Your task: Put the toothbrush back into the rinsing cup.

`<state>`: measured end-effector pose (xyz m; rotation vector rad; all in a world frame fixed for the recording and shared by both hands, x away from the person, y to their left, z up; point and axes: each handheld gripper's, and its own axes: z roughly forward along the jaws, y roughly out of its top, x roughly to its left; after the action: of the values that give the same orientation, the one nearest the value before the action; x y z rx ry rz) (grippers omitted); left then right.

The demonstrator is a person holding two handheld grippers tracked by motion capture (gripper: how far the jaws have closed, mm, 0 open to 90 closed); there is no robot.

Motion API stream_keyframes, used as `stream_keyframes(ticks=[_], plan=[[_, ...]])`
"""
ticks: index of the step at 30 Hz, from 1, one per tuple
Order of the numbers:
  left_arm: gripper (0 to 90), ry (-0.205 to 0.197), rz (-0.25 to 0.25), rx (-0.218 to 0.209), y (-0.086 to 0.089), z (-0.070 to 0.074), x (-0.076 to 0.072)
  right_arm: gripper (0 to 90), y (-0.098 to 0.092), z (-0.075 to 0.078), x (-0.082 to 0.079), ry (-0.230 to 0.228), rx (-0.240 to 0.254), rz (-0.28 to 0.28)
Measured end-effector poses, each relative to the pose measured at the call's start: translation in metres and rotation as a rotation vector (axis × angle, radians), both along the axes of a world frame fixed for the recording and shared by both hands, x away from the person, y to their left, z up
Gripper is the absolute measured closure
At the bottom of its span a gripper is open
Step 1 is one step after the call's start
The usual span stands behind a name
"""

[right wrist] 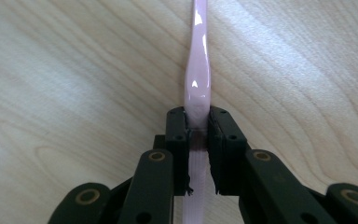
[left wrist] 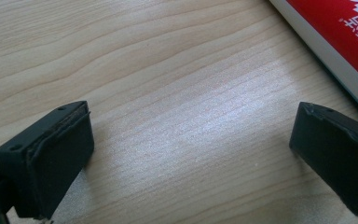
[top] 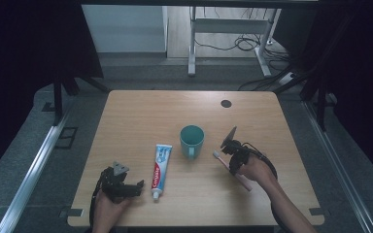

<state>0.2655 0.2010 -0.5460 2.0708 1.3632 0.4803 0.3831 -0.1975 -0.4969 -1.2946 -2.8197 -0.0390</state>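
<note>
A pink toothbrush lies slantwise right of a teal cup, its head toward the cup. My right gripper is shut on it. In the right gripper view both pads press the toothbrush handle, which runs away over the wood. A red, white and blue toothpaste tube lies left of the cup, cap toward the front edge. My left gripper rests just left of the cap, open. In the left gripper view nothing sits in my left gripper, and the tube lies past the right jaw.
The wooden table has a dark round grommet near its far edge. Beyond the table stand a desk frame and loose cables on the floor. Dark curtains hang on both sides.
</note>
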Motion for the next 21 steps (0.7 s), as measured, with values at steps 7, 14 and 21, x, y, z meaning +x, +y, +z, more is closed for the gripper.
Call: stream_keyframes(ticks=[7,14,21], plan=[[0.0,0.000,0.000,0.000,0.000,0.000,0.000,78.5,-0.004,0.006,-0.003,-0.006,0.036,0.019],[0.0,0.000,0.001,-0.001,0.000,0.000,0.000,78.6,-0.005,0.017,-0.006,-0.034,0.065,0.033],[0.0,-0.001,0.001,-0.002,0.000,0.000,0.000,78.6,-0.007,0.031,-0.007,-0.078,0.104,0.033]])
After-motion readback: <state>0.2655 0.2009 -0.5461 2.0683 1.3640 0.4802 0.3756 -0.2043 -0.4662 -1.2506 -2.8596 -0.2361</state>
